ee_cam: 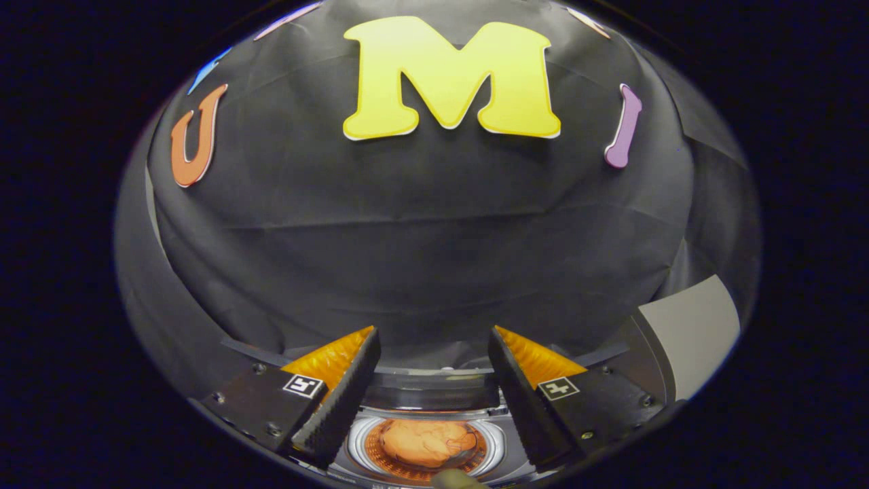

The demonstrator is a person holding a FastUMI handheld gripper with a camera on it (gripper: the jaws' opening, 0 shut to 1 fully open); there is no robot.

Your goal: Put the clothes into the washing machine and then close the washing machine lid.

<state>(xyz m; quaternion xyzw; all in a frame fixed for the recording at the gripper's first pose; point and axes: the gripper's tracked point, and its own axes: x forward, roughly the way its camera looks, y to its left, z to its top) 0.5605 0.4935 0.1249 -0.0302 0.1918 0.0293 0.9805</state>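
Gripper (434, 380) released: fingers spread, nothing between them. Orange clothes (426, 443) lie bunched in the washing machine drum (358, 445), below and between the fingers. Lid not yet closed; what looks like its raised edge (434, 388) sits just ahead. Risk: lid could catch fabric if any rides above the rim. Bundle is rounded; long axis runs roughly across the fingers, no clear pointing end.

The gripper (434, 387) has ridged inner finger faces, screw-fastened blocks and a square white-bordered marker on each.
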